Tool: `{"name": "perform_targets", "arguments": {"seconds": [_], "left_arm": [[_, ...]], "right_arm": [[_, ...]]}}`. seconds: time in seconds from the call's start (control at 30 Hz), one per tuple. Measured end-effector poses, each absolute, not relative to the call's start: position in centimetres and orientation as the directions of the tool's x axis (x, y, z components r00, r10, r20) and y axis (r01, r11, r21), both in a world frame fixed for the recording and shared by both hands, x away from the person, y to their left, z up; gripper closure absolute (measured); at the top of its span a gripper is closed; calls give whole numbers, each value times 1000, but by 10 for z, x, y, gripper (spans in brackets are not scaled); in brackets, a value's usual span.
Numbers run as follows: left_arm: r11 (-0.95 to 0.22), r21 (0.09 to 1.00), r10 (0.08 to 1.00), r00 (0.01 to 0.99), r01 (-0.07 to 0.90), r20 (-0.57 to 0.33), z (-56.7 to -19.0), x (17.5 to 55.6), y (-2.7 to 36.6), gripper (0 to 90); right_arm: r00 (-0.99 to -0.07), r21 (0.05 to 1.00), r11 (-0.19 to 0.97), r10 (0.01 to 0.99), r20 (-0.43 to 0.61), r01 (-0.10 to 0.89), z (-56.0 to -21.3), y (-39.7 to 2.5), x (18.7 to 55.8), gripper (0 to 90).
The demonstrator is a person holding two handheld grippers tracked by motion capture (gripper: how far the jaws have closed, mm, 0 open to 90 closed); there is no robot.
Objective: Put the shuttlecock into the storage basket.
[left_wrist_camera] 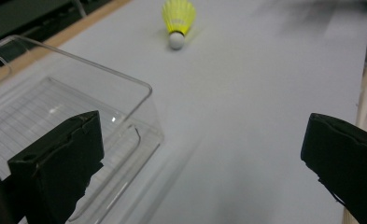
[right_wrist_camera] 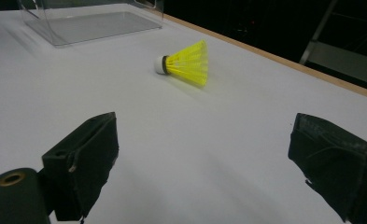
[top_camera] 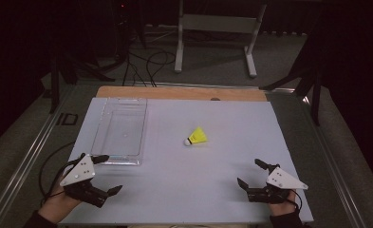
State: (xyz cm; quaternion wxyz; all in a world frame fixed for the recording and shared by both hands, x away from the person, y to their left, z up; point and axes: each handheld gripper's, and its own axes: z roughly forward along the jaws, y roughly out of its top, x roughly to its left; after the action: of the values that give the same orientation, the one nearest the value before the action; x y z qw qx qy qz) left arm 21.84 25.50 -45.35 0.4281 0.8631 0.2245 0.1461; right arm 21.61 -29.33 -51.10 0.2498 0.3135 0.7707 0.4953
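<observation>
A yellow shuttlecock [top_camera: 196, 137] with a white cork lies on its side in the middle of the pale table [top_camera: 184, 175]. It appears far ahead in the left gripper view [left_wrist_camera: 177, 18] and closer in the right gripper view [right_wrist_camera: 187, 61]. A clear plastic tray [top_camera: 120, 130] stands empty at the table's left. My left gripper [top_camera: 106, 174] is open near the front left, just in front of the tray's near corner [left_wrist_camera: 139, 98]. My right gripper [top_camera: 251, 174] is open near the front right, nothing between its jaws.
A wooden strip [top_camera: 181, 93] runs along the table's far edge. Beyond it stand a grey metal frame [top_camera: 217, 28] and black cables [top_camera: 146, 64] on the floor. Dark stands flank the table on both sides.
</observation>
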Motion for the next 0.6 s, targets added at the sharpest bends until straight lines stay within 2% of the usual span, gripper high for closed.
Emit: {"name": "perform_targets", "arguments": {"seconds": [0.6], "left_arm": [[-716,648,371,928,259,39,-464,234,243,0]], "right_arm": [[-686,918,316,724,-71,239,-512,-292,217,87]]}}
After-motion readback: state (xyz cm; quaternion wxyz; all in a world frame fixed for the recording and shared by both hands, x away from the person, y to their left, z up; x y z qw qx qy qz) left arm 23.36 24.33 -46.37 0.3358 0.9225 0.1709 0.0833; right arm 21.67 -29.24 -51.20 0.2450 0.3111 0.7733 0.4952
